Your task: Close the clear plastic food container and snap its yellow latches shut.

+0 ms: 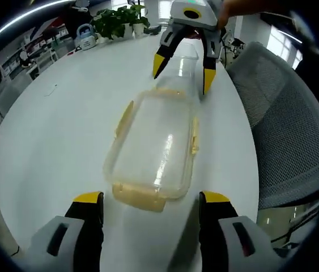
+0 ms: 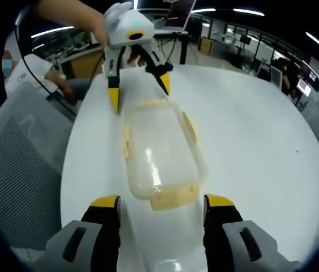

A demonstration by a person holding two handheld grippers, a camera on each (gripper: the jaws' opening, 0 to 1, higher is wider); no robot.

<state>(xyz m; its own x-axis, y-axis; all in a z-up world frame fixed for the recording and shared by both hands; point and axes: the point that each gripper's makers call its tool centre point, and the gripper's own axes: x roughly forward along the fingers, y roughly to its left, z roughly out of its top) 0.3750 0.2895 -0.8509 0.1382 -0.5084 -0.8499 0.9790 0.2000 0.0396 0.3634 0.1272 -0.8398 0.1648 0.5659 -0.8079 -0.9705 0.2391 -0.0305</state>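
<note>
A clear plastic food container [image 1: 153,144] lies lengthwise on the white table [image 1: 57,130], its lid resting on top. Yellow latches [image 1: 124,118] stick out along its long sides, and another yellow latch [image 1: 141,198] flares out at the near end. My left gripper [image 1: 152,199] is open, its jaws standing either side of that end. My right gripper [image 1: 183,78] is open and straddles the far end. In the right gripper view the container [image 2: 159,150] runs from my right gripper [image 2: 162,202] to the left gripper [image 2: 139,90], with an end latch [image 2: 173,197] between my jaws.
A grey mesh chair [image 1: 286,124] stands close against the table edge beside the container, also seen as the chair [image 2: 17,164]. Potted plants [image 1: 119,20] and small items sit at the table's far end. A seated person [image 2: 34,73] is beyond the chair.
</note>
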